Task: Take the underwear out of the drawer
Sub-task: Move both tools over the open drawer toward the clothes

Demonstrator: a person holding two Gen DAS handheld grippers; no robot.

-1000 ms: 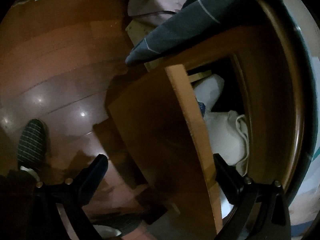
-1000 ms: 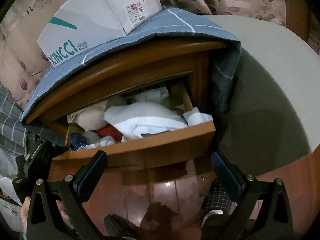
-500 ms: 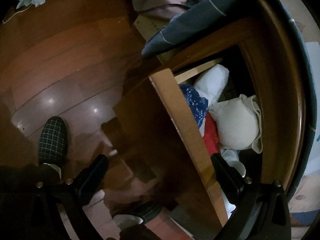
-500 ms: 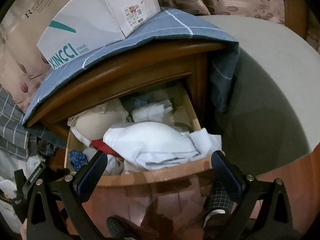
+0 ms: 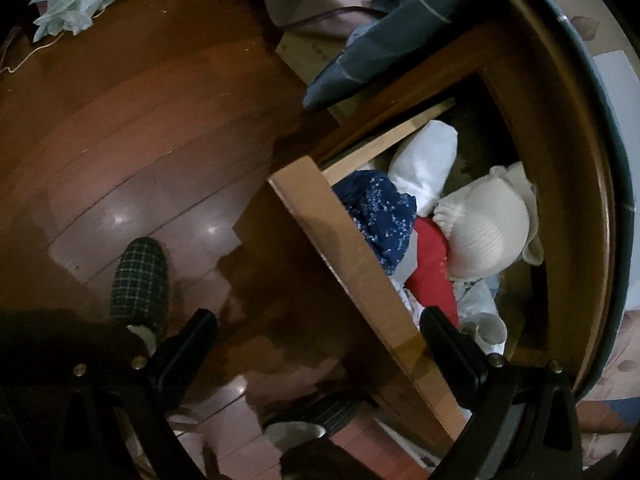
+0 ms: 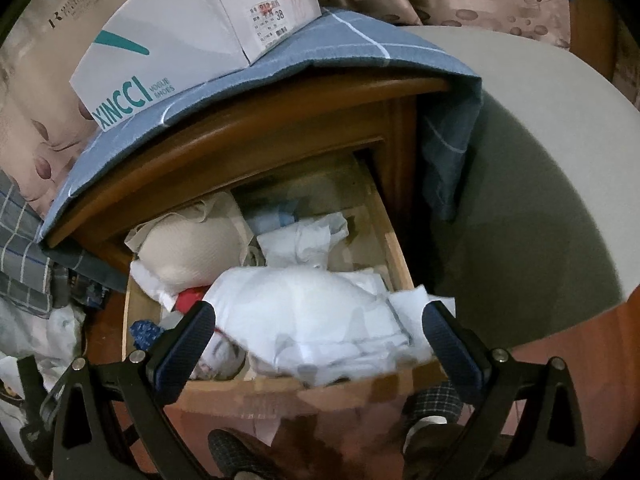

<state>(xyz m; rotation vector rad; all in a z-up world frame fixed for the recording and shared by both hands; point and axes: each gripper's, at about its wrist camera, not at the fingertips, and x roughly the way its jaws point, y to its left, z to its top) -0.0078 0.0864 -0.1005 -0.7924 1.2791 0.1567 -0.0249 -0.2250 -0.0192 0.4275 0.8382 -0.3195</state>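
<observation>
Step in hand, judged: drawer [image 6: 304, 390] is open, nothing picked yet; R gripper [image 6: 319, 334] hangs over the front part of the drawer, lined up for a reach-in. Both grippers released, jaws wide apart, nothing between them. L gripper [image 5: 318, 338] sits by the drawer's left front corner, front panel running between its fingers but not touching that I can see; it looks mostly at the floor [image 5: 120, 120].

Underwear = inside drawer, in the nightstand [image 6: 248, 136]. Big white folded bundle [image 6: 316, 320] at the front edge, right of centre, directly between R gripper's fingers from this view and spilling slightly over the front panel. Beige padded piece [image 6: 192, 244] at the back-left. Red piece [image 5: 432, 268] and navy dotted piece [image 5: 380, 216] along the front-left, partly buried. Another white wad [image 6: 304, 240] mid-back. All soft, crumpled, overlapping; which are separate items in the white pile, can't tell.

Next move, judged: lower R gripper into the pile, pinch one fold of cloth, lift straight up clear of the front panel. Needs a deep enough bite, else fabric slips; neighbours may drag along since the stuff is tangled.

Shoe box [image 6: 192, 36] on blue cloth [image 6: 360, 52] atop the nightstand; slipper [image 5: 140, 280] on floor.
</observation>
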